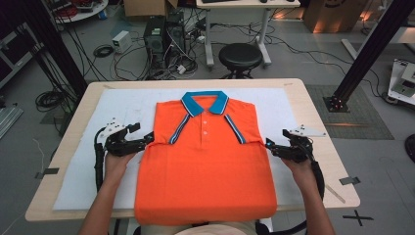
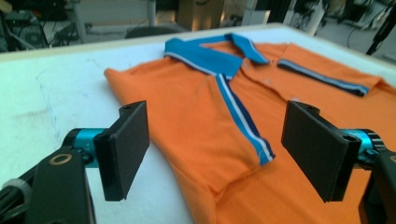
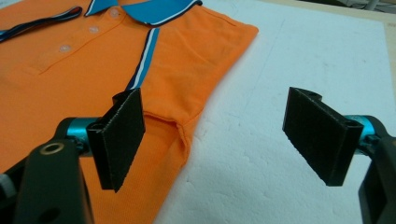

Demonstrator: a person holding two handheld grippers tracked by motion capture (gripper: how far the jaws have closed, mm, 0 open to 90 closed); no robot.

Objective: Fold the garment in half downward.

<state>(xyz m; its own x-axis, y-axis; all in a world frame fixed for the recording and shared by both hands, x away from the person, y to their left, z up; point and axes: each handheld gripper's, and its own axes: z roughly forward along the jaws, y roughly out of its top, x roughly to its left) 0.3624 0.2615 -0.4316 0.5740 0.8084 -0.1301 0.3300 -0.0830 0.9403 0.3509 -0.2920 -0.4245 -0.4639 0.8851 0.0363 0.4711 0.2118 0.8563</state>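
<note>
From the high view, an orange polo shirt (image 1: pixel 205 161) lies face up in the middle of the surface (image 1: pixel 313 105), on a white sheet (image 1: pixel 122 105), its blue collar (image 1: pixel 205 102) at the far end, its sleeves already folded in and its hem hanging over the near edge. The left claw (image 1: pixel 146 141) sits at the shirt's left edge and the right claw (image 1: pixel 270 145) at its right edge, both level with the folded sleeves, each wide open and holding nothing. Beyond the far edge stand a black stool (image 1: pixel 240 56) and computer boxes with tangled cables, well clear of the work.

In the left gripper view, the 2 pads (image 2: pixel 125 149) stand far apart with the shirt's folded side edge (image 2: pixel 187 163) between them. The knit looks light, soft and limp; it will sag and crease rather than hold shape, so the doubled sleeve fold is probably the firmest spot to pinch.

In the right gripper view, the open pads (image 3: pixel 122 137) straddle the shirt's right edge (image 3: pixel 184 135). The sheet looks rough and may drag at the cloth. Nothing stands in the way.
</note>
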